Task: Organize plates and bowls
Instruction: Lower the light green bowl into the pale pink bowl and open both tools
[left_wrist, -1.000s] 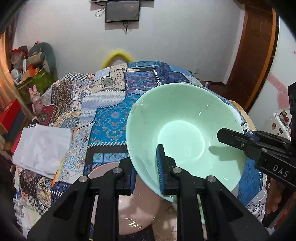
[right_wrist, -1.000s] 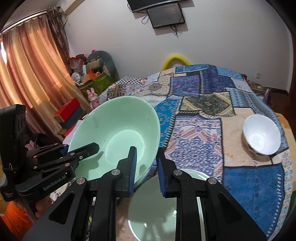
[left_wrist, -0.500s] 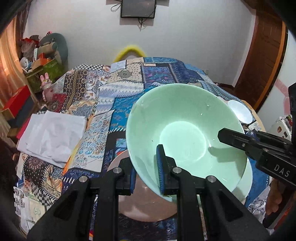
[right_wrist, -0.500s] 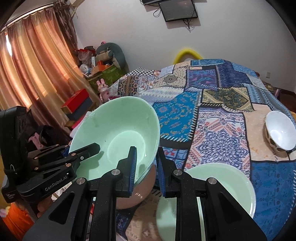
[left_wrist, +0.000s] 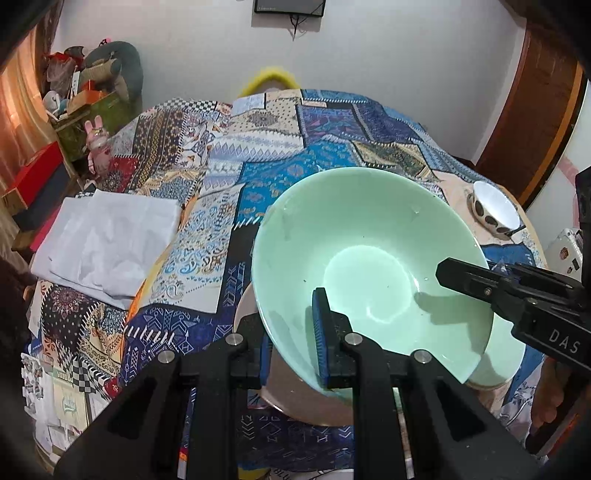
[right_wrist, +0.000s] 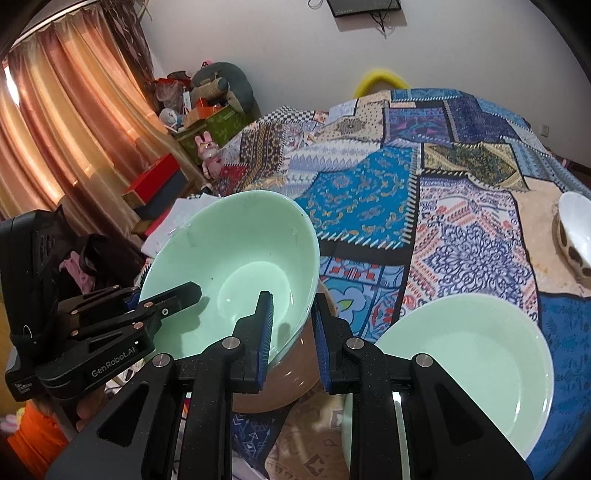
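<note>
Both claws, left (left_wrist: 291, 336) and right (right_wrist: 291, 336), pinch the green bowl's (left_wrist: 369, 258) rim; uneven lowering could chip the brown plate (right_wrist: 280, 384) beneath.

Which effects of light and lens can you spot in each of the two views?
Left wrist view: the right gripper throws a dark shadow inside the green bowl, whose glaze glints; the door frame curves with the fisheye. Right wrist view: warm backlight glows through the curtain; dark corners vignette the frame.
</note>
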